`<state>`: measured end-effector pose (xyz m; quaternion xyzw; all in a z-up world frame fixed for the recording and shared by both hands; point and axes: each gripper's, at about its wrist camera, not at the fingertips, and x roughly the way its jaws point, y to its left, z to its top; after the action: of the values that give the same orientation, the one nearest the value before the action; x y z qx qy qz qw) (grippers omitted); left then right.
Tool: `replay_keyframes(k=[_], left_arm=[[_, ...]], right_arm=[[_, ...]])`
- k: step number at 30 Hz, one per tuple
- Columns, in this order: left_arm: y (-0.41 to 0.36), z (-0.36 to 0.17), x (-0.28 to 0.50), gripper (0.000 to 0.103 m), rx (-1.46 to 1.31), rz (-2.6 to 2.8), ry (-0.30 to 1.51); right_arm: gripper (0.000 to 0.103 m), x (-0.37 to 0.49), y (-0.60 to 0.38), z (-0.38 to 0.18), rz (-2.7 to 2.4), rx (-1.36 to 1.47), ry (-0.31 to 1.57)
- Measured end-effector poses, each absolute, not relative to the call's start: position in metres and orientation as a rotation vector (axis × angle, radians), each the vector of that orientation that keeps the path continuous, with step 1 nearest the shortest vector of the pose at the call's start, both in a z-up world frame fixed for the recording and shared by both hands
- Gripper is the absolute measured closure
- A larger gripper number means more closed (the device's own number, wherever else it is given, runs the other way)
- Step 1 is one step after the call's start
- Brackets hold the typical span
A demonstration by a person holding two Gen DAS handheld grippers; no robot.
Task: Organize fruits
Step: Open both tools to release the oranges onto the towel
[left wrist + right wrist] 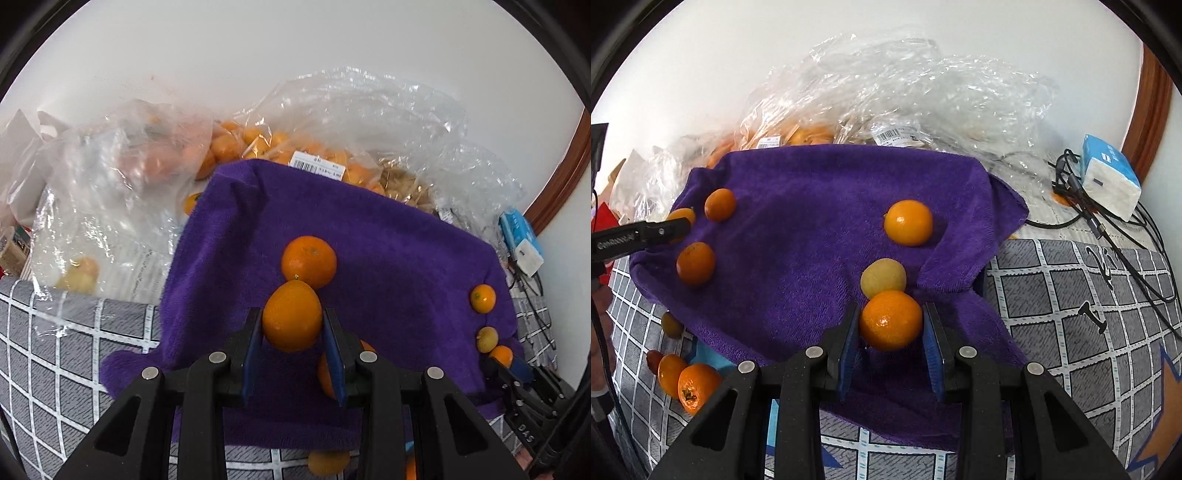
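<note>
A grey cloth with a white grid (1071,295) covers the surface under everything, reaching the near edge in both views. On top of it lies a purple towel (388,251), rumpled, its near hem hanging over the grid. Along the far side, against the white wall, sit crinkled clear plastic bags (905,85); through the left wrist view they hold a heap of small orange fruit (236,142), and a barcode label (317,166) shows at the towel's far edge. To the far right a blue and white tissue pack (1108,177) lies beside a tangle of black cables (1071,192).

The left gripper (292,325) is clenched on an oval orange fruit (291,315), both blue pads pressing its sides, just near of a round orange (308,261) that rests on the towel, the two seemingly touching. The right gripper (891,325) grasps a round mandarin (890,319) above the towel's near right part, a pale yellow fruit (882,278) directly beyond it. Farther right on the towel sits a glossy orange (908,222). Off the towel at the near left, a few small oranges (689,384) lie on the grid cloth; the darkest one is too small to identify.
</note>
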<state>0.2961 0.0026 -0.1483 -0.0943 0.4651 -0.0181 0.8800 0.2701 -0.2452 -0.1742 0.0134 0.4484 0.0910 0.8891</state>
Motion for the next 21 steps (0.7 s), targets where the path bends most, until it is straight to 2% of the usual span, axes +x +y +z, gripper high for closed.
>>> replay_keyframes(k=[3,5,10,12,14,21], left_arm=[[0.004,-0.155,0.298,0.073,-0.223,-0.046,0.980],[0.006,-0.158,0.299,0.073,-0.242,-0.054,0.986],[0.009,-0.163,0.303,0.070,-0.260,-0.062,1.010],[0.009,-0.159,0.301,0.068,-0.258,-0.061,1.013],[0.009,-0.149,0.294,0.057,-0.243,-0.050,0.984],[0.024,-0.110,0.255,0.056,-0.279,-0.047,0.865]], right_arm=[[0.062,0.269,-0.244,-0.172,0.192,0.022,0.938],[0.052,0.265,-0.244,-0.168,0.200,0.021,0.930],[0.042,0.255,-0.242,-0.156,0.177,0.005,0.897],[0.042,0.251,-0.241,-0.152,0.161,-0.006,0.883],[0.042,0.246,-0.240,-0.147,0.147,-0.016,0.863],[0.042,0.223,-0.238,-0.121,0.134,0.015,0.776]])
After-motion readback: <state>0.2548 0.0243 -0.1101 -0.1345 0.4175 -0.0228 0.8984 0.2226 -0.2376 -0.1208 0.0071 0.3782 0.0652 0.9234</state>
